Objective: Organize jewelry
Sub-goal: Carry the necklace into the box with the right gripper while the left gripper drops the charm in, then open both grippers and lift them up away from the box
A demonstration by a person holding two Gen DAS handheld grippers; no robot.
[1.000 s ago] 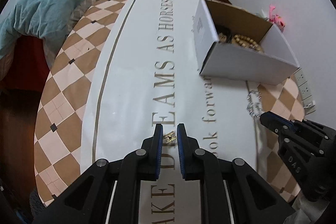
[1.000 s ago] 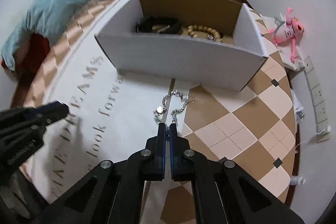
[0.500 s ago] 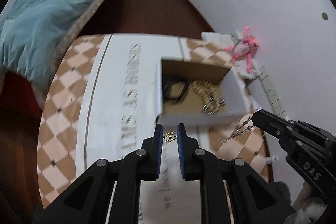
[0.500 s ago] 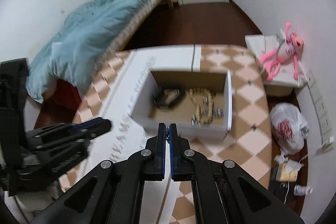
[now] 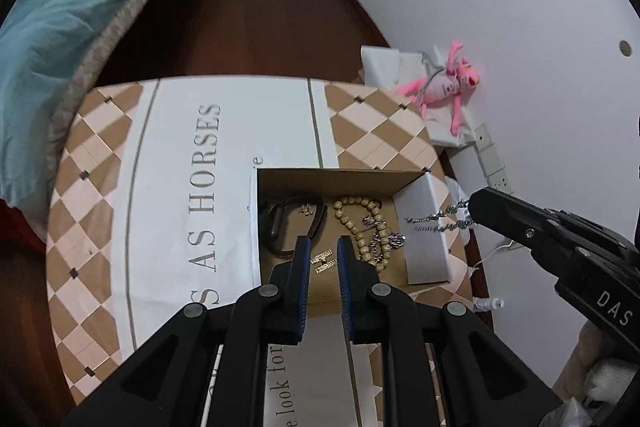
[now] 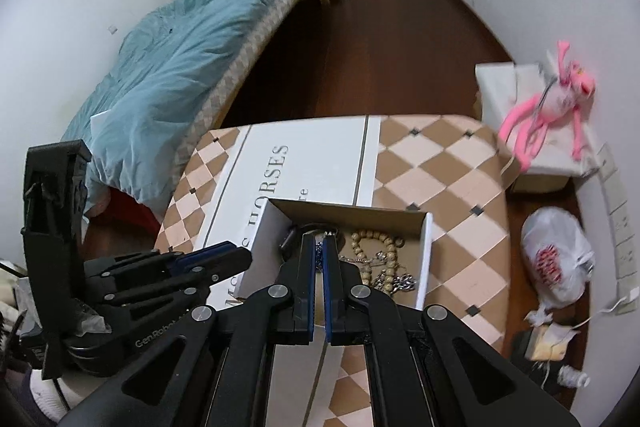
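Your left gripper (image 5: pixel 324 259) has its jaws pinching a small gold H-shaped piece (image 5: pixel 323 261), held up over the open cardboard box (image 5: pixel 424 247) on the checkered tablecloth (image 5: pixel 96 195). Your right gripper (image 6: pixel 319 251) has its jaws pressed nearly together on a silver chain (image 5: pixel 440 219) (from the left wrist view you can see it dangling off the tip, over the box's right wall). Down inside the box sit a wooden bead bracelet (image 5: pixel 352 223), a black band (image 5: pixel 280 227) and some silver chain bits (image 5: pixel 390 239). A pink plush toy (image 5: pixel 444 85) lies by the wall.
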